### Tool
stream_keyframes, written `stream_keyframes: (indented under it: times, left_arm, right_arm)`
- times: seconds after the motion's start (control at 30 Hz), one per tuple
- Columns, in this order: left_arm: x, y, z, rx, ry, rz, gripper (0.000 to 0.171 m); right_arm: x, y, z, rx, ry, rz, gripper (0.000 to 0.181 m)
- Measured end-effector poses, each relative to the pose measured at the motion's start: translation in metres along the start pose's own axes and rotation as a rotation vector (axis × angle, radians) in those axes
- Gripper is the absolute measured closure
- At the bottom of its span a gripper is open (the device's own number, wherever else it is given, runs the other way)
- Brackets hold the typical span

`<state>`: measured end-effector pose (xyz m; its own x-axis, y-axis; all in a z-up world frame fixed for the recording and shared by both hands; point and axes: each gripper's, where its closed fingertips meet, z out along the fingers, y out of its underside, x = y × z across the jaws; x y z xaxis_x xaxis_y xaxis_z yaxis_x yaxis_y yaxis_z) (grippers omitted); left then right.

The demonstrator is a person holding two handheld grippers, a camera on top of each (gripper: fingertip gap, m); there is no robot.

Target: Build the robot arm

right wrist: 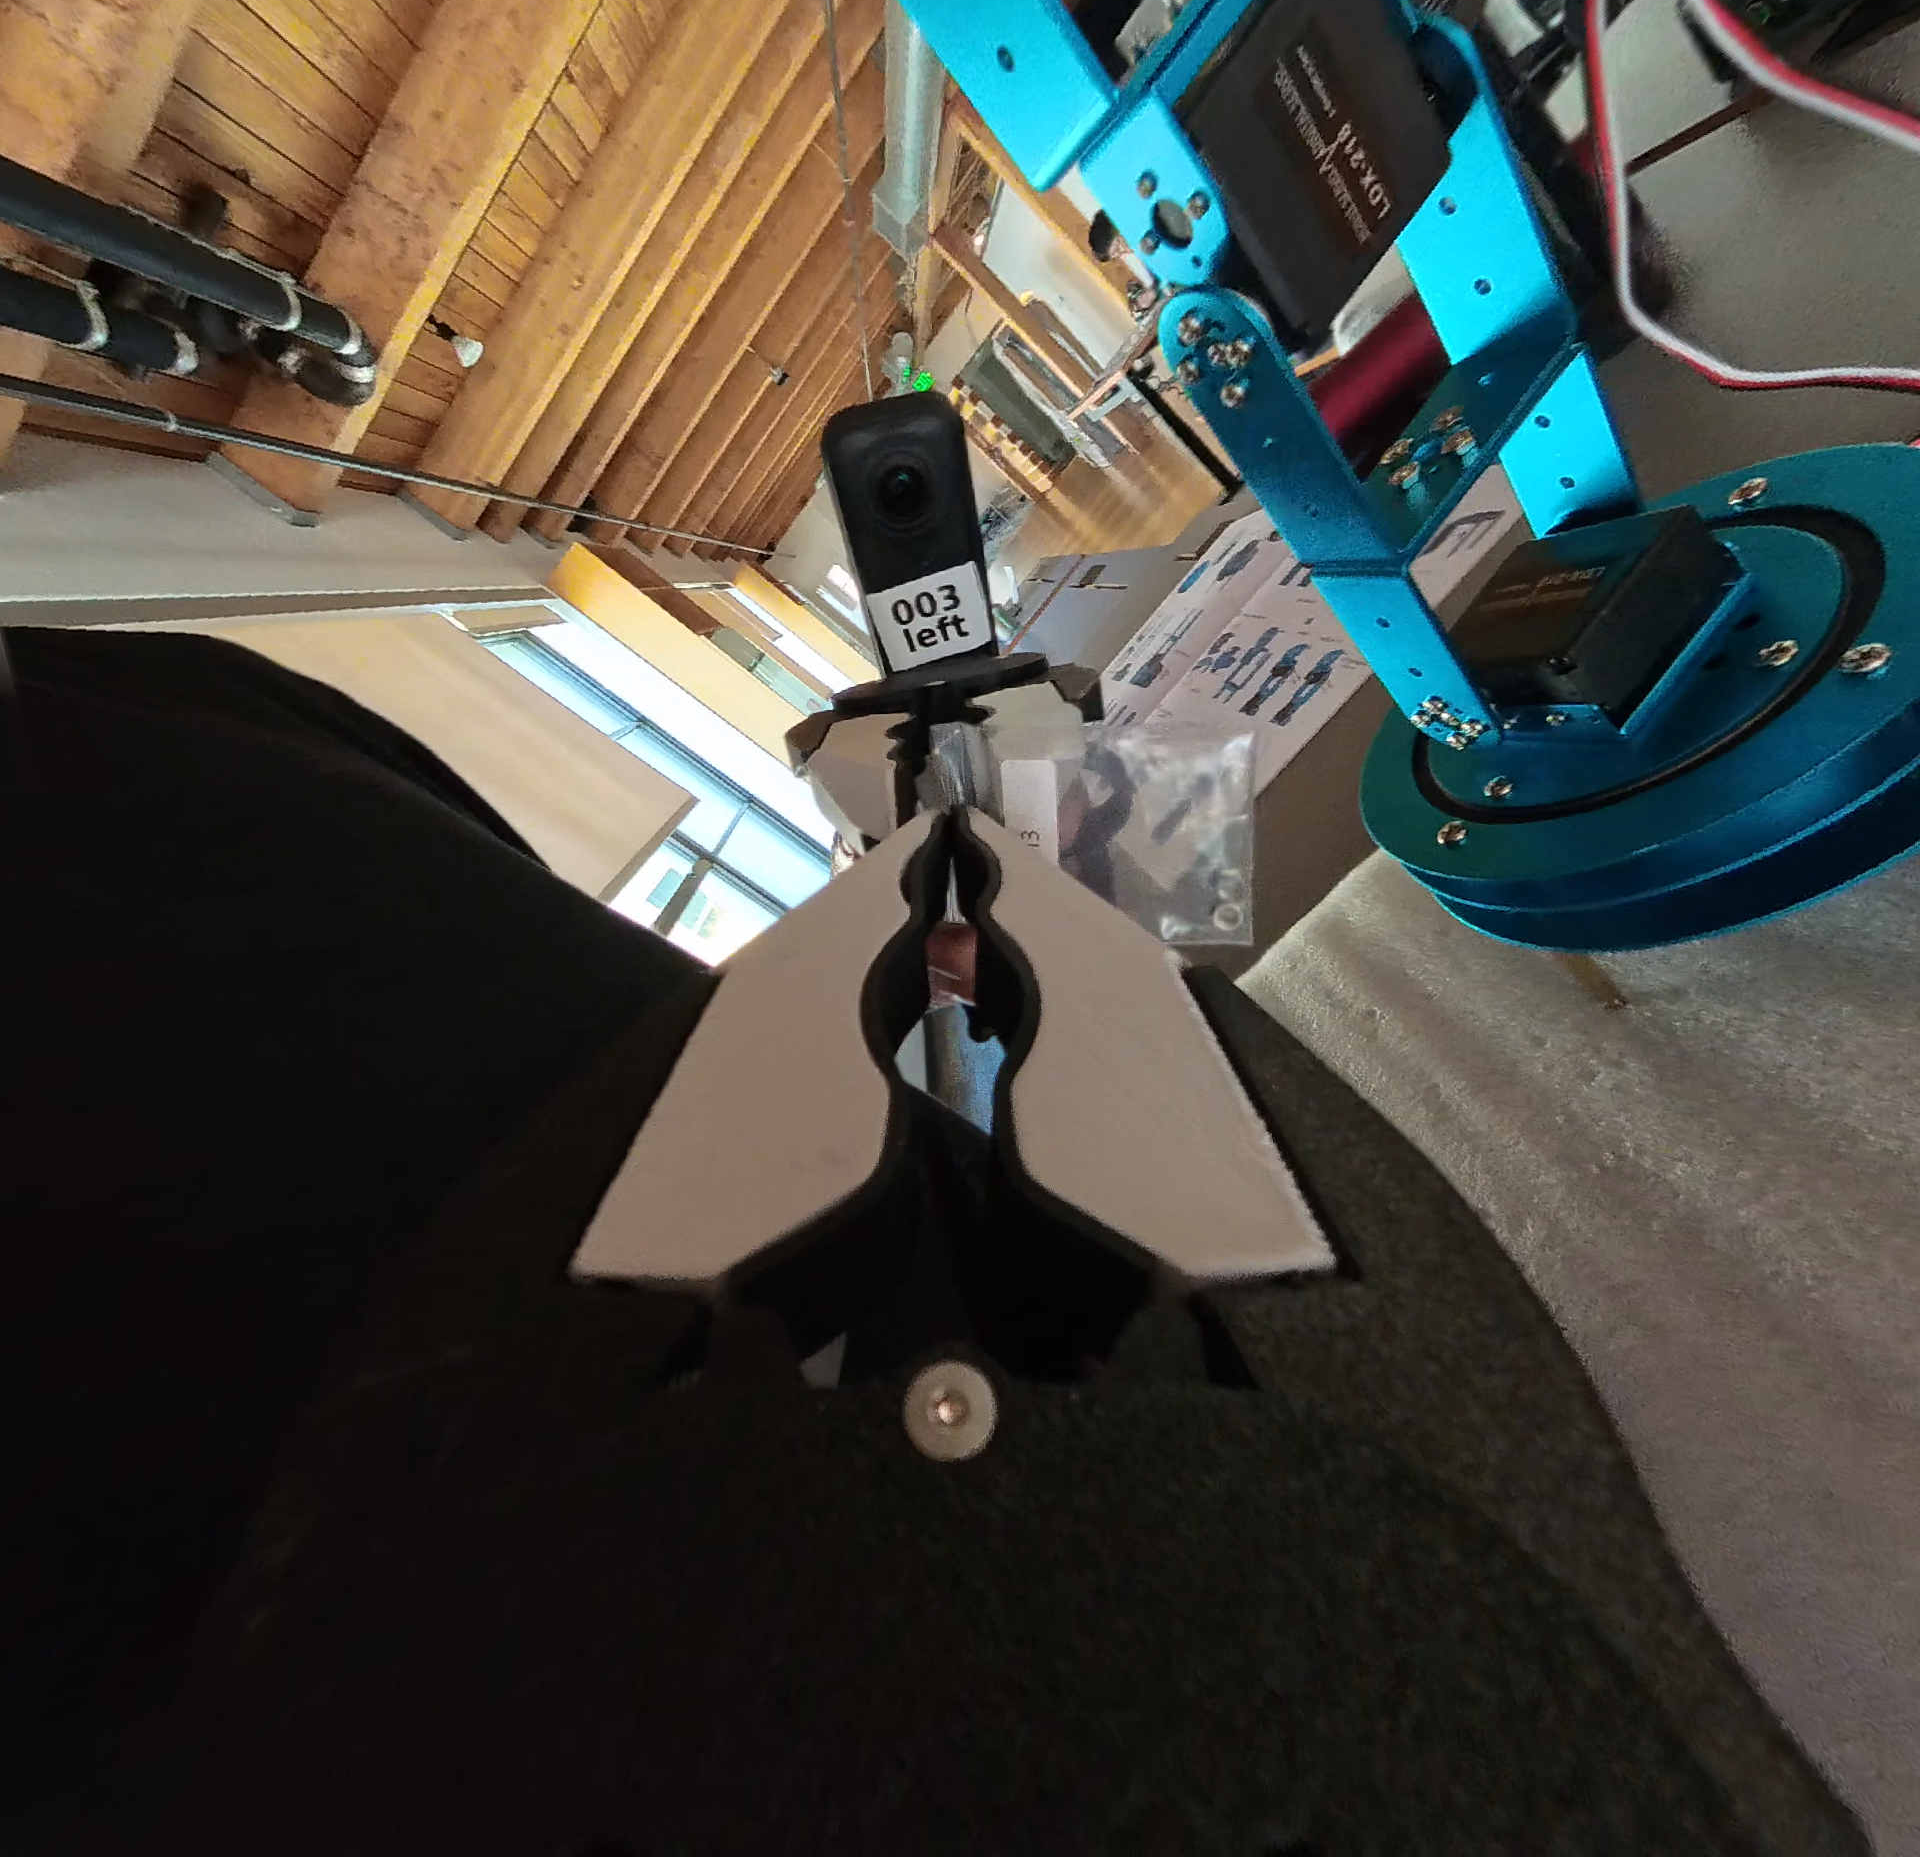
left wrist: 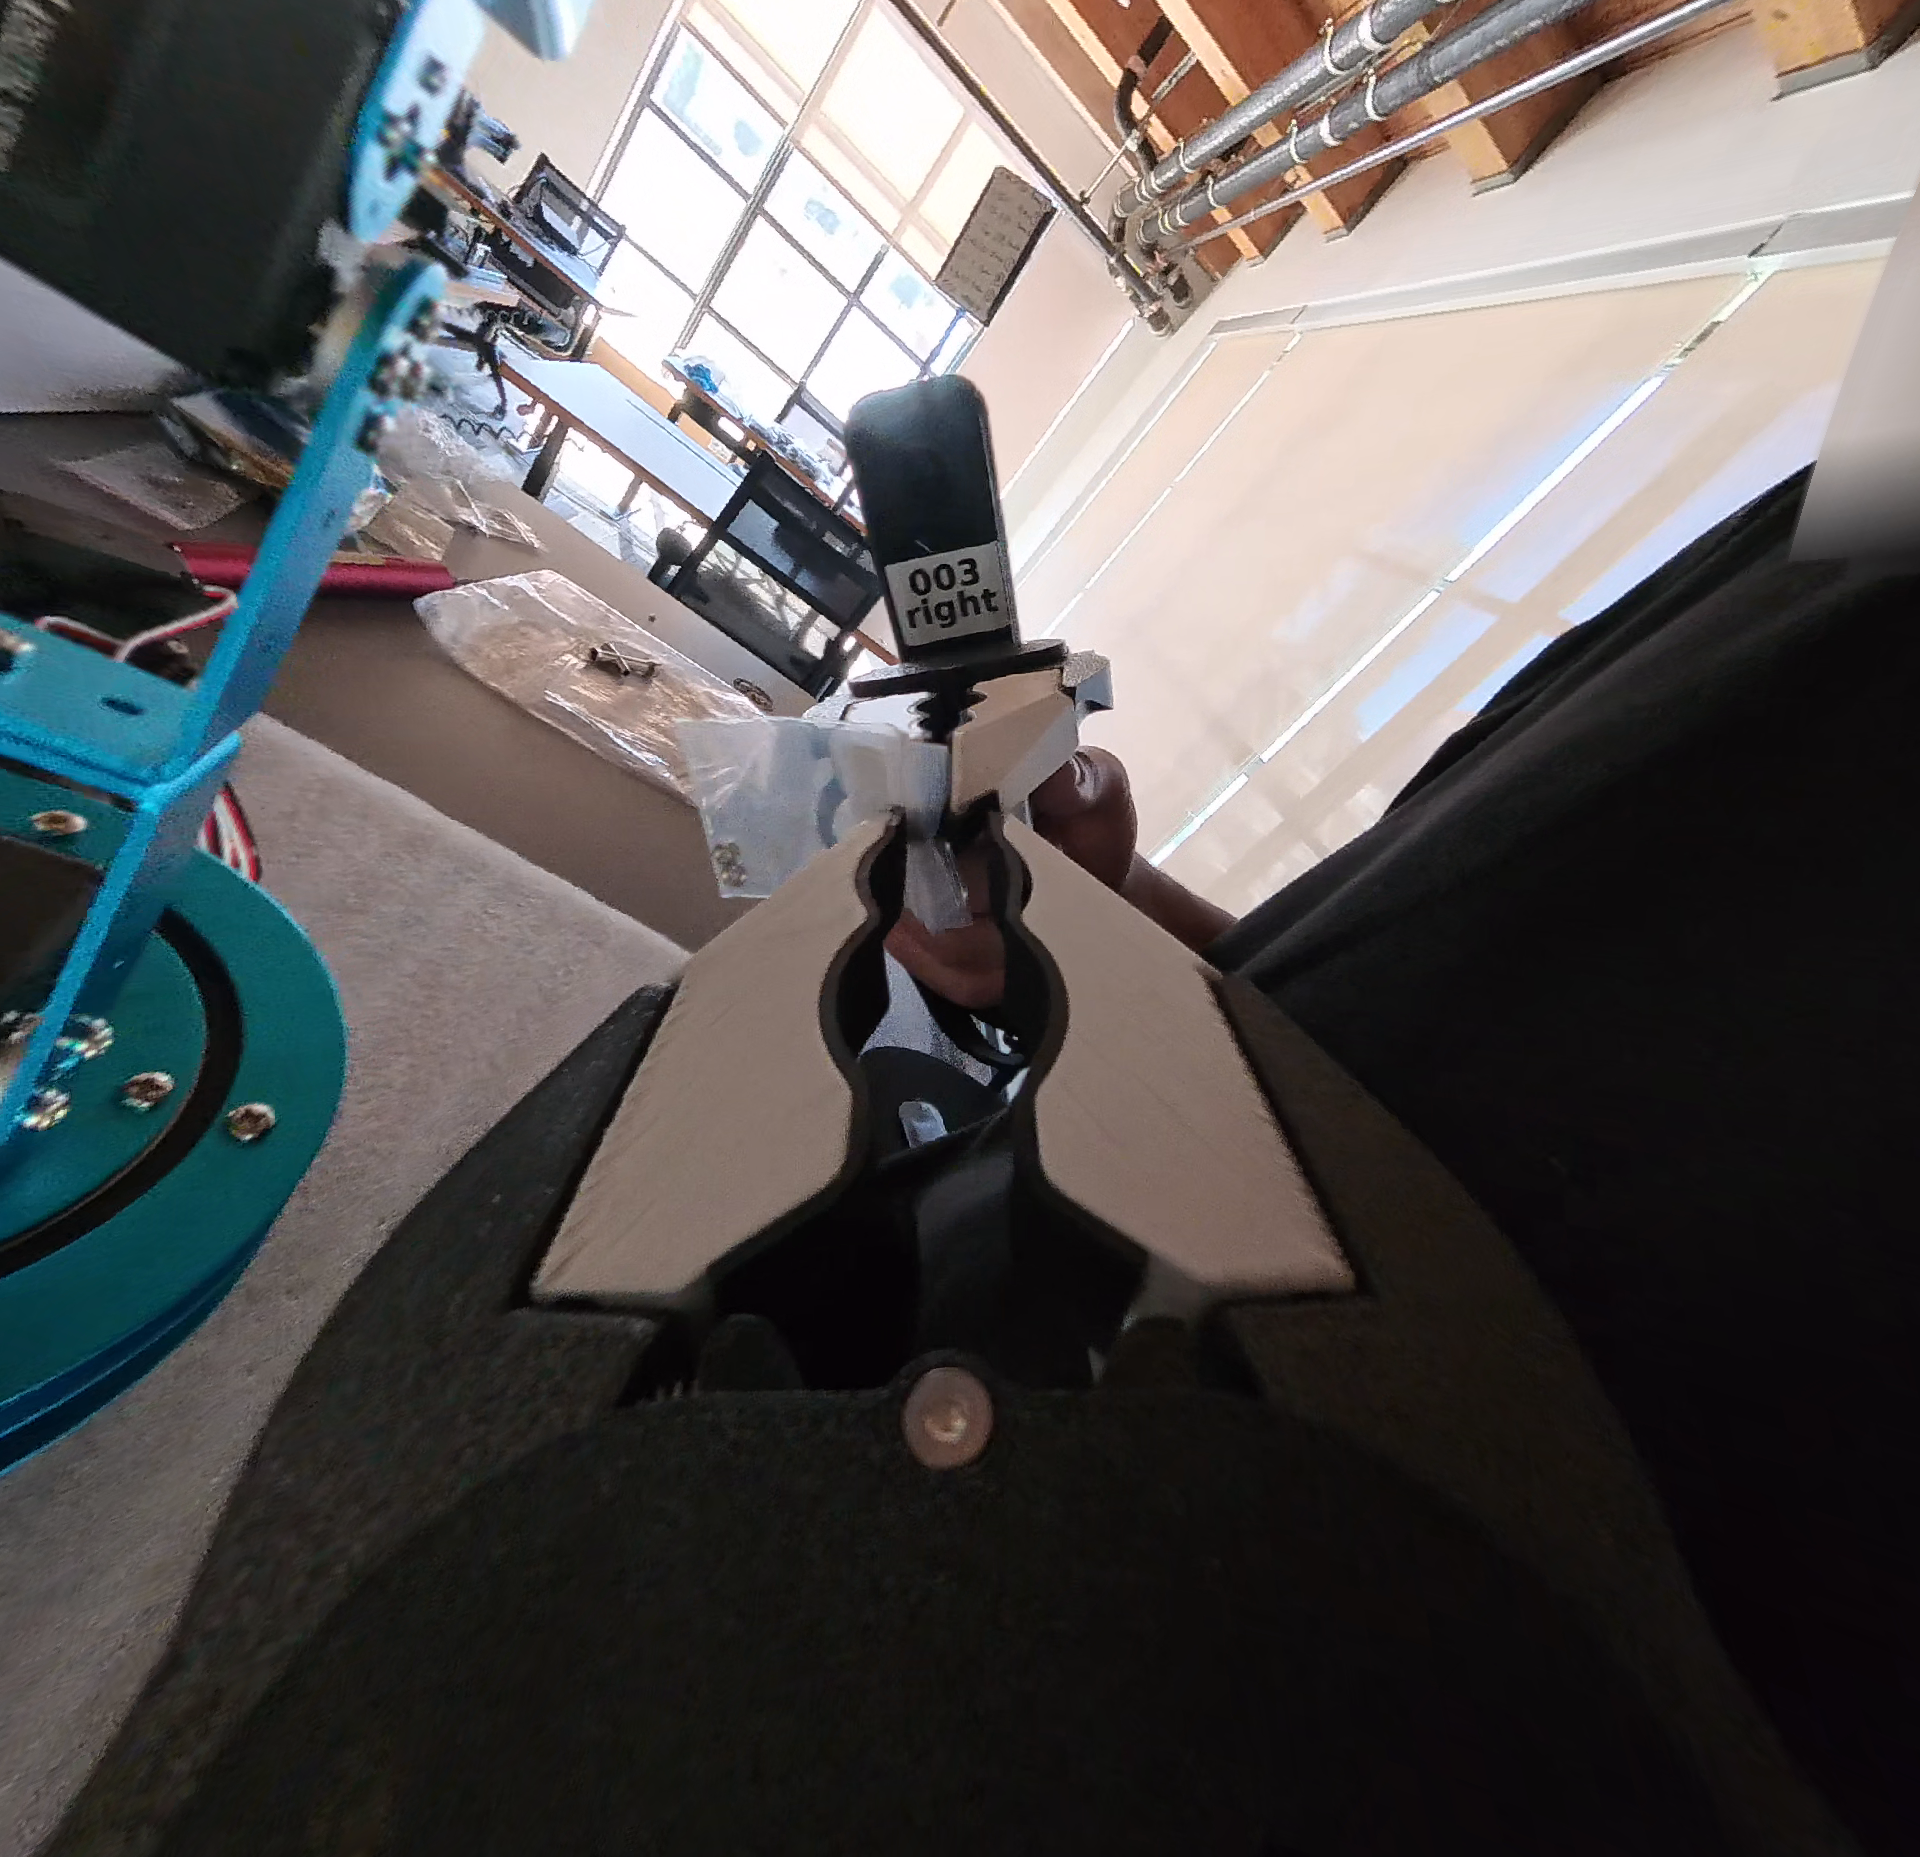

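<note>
A small clear plastic bag [left wrist: 764,799] with screws and small dark parts hangs between my two grippers, which face each other tip to tip above a beige table. My left gripper [left wrist: 940,822] is shut on the bag's edge. My right gripper [right wrist: 951,820] is shut on the same bag [right wrist: 1153,831] from the opposite side. In the left wrist view the right gripper's fingers [left wrist: 1023,753] meet mine at the bag, with its black camera above. In the right wrist view the left gripper's fingers [right wrist: 862,784] show behind mine. A hand [left wrist: 1091,815] holds the right gripper.
A blue metal robot arm kit on a round base [left wrist: 208,1132] stands close by on the beige table, also in the right wrist view [right wrist: 1642,768], with red and white wires [right wrist: 1766,280]. A larger plastic bag [left wrist: 582,654] and a printed box [right wrist: 1236,644] lie beyond. A dark sleeve [left wrist: 1558,924] fills one side. The grippers are tip to tip, or close to it.
</note>
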<state>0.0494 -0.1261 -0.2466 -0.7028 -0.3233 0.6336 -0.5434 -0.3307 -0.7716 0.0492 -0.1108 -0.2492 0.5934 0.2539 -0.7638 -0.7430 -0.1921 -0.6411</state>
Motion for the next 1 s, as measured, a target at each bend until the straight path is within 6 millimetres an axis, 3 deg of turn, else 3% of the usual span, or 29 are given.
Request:
stream_keyframes:
  times: [0.27, 0.5, 0.67, 0.83, 0.9, 1.0]
  left_arm:
    - [0.013, -0.003, 0.018, 0.049, 0.074, -0.017, 0.161]
    - [0.013, -0.007, 0.028, 0.105, 0.111, -0.051, 0.166]
    - [-0.004, -0.003, 0.029, 0.1, 0.011, -0.038, 0.171]
    - [-0.036, 0.005, 0.022, 0.049, -0.205, -0.033, 0.171]
    - [-0.048, 0.006, 0.014, 0.05, -0.273, -0.038, 0.171]
    - [-0.051, 0.007, 0.012, 0.061, -0.279, -0.059, 0.171]
  right_arm:
    - [-0.013, -0.006, -0.023, 0.015, -0.101, 0.014, 0.181]
    - [-0.015, -0.012, -0.033, 0.017, -0.155, 0.019, 0.181]
    - [0.001, -0.011, -0.036, -0.003, -0.069, -0.037, 0.181]
    - [0.036, -0.014, -0.044, -0.024, 0.222, -0.209, 0.181]
    - [0.041, -0.019, -0.051, -0.011, 0.257, -0.224, 0.181]
    - [0.039, -0.01, -0.048, -0.077, 0.233, -0.225, 0.181]
